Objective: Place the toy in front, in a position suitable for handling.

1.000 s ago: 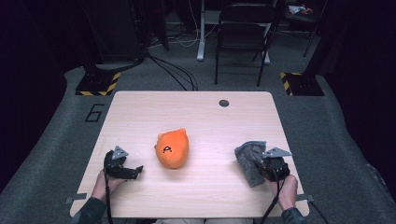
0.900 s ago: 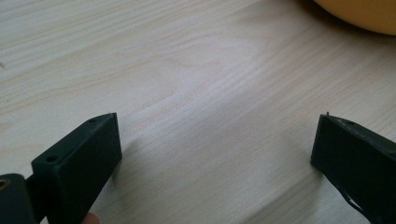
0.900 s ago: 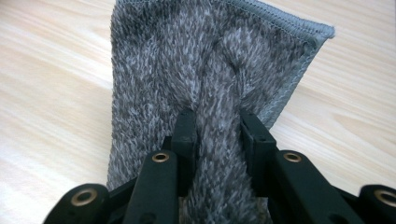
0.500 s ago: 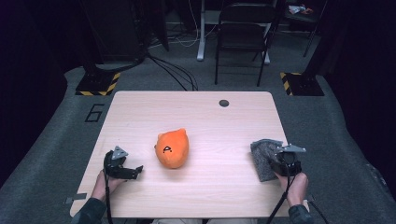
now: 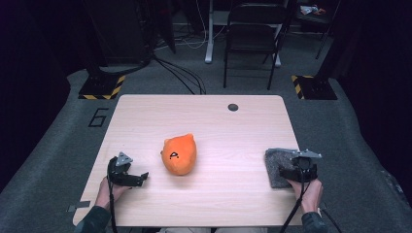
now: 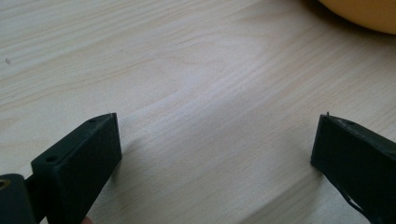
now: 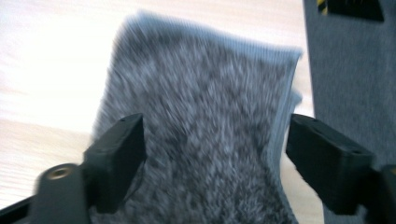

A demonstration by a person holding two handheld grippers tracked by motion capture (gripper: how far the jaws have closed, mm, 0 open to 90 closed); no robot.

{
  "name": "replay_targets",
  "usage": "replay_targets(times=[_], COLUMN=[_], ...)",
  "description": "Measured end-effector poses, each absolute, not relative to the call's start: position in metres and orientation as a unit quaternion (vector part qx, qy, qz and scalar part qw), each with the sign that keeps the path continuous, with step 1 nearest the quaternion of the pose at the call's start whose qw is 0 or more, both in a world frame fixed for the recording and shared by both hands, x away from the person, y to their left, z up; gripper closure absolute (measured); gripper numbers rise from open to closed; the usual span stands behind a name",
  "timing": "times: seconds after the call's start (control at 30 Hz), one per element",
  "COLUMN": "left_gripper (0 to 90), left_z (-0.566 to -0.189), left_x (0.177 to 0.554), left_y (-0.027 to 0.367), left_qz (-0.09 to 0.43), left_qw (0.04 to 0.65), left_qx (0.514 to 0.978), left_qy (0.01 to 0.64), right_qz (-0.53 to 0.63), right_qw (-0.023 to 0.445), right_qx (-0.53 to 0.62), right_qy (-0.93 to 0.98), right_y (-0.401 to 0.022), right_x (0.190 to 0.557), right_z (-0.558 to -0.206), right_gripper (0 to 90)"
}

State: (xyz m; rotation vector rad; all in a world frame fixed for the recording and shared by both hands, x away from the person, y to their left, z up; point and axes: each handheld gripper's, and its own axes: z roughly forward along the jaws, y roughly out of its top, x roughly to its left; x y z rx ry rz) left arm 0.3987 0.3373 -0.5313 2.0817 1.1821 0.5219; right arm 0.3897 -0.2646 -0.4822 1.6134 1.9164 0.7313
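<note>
A grey fuzzy cloth (image 5: 276,166) (image 7: 205,93) lies flat by the table's right edge. My right gripper (image 5: 297,169) (image 7: 215,140) hovers over its near end. Its jaws have just been opening and stand wide to either side of the cloth, not pressing on it. An orange stuffed shape (image 5: 179,154) marked with a black letter sits mid-table, and its edge shows in the left gripper view (image 6: 364,11). My left gripper (image 5: 140,178) (image 6: 215,154) rests low at the table's front left, open, with bare wood between its fingers.
The wooden table (image 5: 218,121) has a black round cap (image 5: 233,107) near its far edge. A folding chair (image 5: 252,39) stands behind it on grey carpet. The cloth lies close to the table's right edge, with floor just beyond.
My right hand carried the grey cloth to the right, toward the table's edge, and its jaws opened off it. The left gripper and the orange shape stayed put.
</note>
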Motion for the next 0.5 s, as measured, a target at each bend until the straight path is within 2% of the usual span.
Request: replay_targets(times=[0.2, 0.33, 0.5], left_gripper=[3.0, 3.0, 2.8], left_z=[-0.527, -0.504, -0.483], left_x=[0.399, 0.397, 0.395], left_y=[0.343, 0.344, 0.331], left_qz=[0.182, 0.199, 0.202], left_qw=[0.357, 0.392, 0.409], left_qx=[0.802, 0.801, 0.812], left_qy=[0.442, 0.406, 0.364], right_qz=[0.319, 0.323, 0.318], right_qw=[0.242, 0.206, 0.182], right_qx=[0.535, 0.479, 0.466], right_qy=[0.744, 0.790, 0.805], right_y=[-0.226, -0.188, -0.175], right_x=[0.382, 0.381, 0.381], right_z=[-0.468, -0.478, -0.489], right_gripper=[14.8, 13.4, 11.2])
